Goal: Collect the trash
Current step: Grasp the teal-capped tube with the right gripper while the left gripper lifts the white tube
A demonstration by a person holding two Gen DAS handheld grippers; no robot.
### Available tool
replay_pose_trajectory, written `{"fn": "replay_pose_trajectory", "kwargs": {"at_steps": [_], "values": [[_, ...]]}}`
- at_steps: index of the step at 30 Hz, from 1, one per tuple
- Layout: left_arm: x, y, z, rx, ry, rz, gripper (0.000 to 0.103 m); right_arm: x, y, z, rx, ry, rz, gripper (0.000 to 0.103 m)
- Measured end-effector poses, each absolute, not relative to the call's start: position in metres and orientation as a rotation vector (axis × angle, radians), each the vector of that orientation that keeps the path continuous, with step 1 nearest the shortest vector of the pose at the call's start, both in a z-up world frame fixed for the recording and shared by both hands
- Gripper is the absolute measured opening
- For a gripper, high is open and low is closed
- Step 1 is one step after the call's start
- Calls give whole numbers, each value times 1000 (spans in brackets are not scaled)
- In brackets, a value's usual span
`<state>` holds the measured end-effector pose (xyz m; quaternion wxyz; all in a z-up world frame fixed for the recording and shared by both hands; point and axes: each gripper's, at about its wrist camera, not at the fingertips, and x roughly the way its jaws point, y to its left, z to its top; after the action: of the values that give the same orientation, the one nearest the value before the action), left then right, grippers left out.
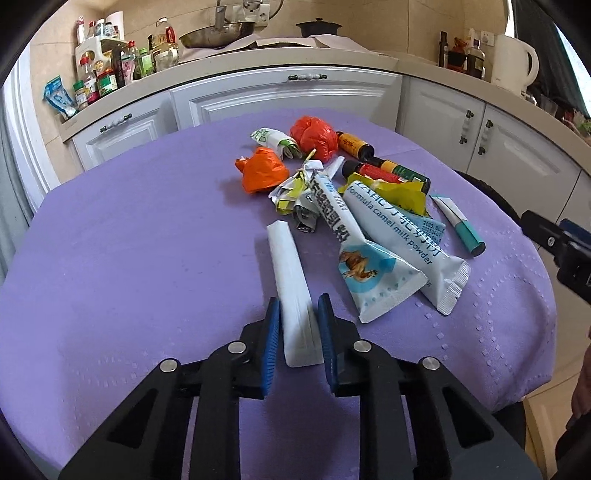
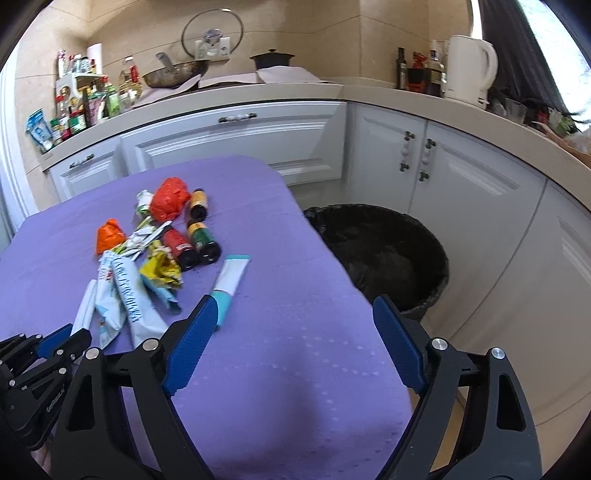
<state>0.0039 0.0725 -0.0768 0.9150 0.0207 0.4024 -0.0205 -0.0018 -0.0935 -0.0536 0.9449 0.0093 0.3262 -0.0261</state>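
Note:
A long white packet [image 1: 286, 266] lies on the purple tablecloth [image 1: 129, 240], and my left gripper [image 1: 298, 301] is shut on its near end, one blue pad against each side. Just beyond it is a pile of trash: two blue-and-white milk powder sachets [image 1: 399, 236], crumpled wrappers [image 1: 295, 192], two orange plastic bags [image 1: 264, 170] and small dark bottles [image 1: 388, 171]. A teal-and-white tube [image 2: 231, 284] lies apart, just past the left finger of my right gripper [image 2: 295, 301]. That gripper is open over bare cloth with nothing between its fingers.
A black-lined bin [image 2: 388, 254] stands on the floor off the table's right edge, in front of white cabinets [image 2: 461, 177]. The counter behind holds bottles and jars [image 1: 103, 74], a pan [image 1: 218, 33] and a white kettle [image 2: 469, 70].

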Motion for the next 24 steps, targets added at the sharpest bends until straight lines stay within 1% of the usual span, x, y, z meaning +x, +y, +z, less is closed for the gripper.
{"fn": "replay_pose_trajectory", "kwargs": {"at_steps": [1, 6, 9, 11, 15, 17, 19, 20, 22, 24], "values": [[4, 75, -76, 38, 826, -34, 20, -1, -90, -55, 14, 670, -43, 78], [5, 91, -70, 21, 800, 23, 20, 7, -77, -61, -5, 683, -22, 78], [7, 102, -69, 7, 790, 52, 20, 16, -73, -65, 0, 698, -9, 71], [9, 107, -69, 5, 786, 67, 20, 21, -71, -68, 10, 708, 4, 69], [12, 112, -70, 10, 781, 84, 20, 33, -63, -74, 2, 727, 18, 62], [13, 114, -71, 10, 781, 87, 20, 38, -60, -79, -5, 741, 23, 56], [16, 116, -72, 7, 784, 88, 20, 42, -58, -84, -13, 758, 22, 46], [17, 118, -72, 3, 784, 90, 20, 44, -58, -87, -13, 767, 22, 42], [19, 119, -73, 4, 785, 87, 20, 45, -60, -90, -12, 773, 20, 25], [20, 120, -74, 1, 788, 80, 20, 45, -61, -90, -15, 764, 15, 16]]}}
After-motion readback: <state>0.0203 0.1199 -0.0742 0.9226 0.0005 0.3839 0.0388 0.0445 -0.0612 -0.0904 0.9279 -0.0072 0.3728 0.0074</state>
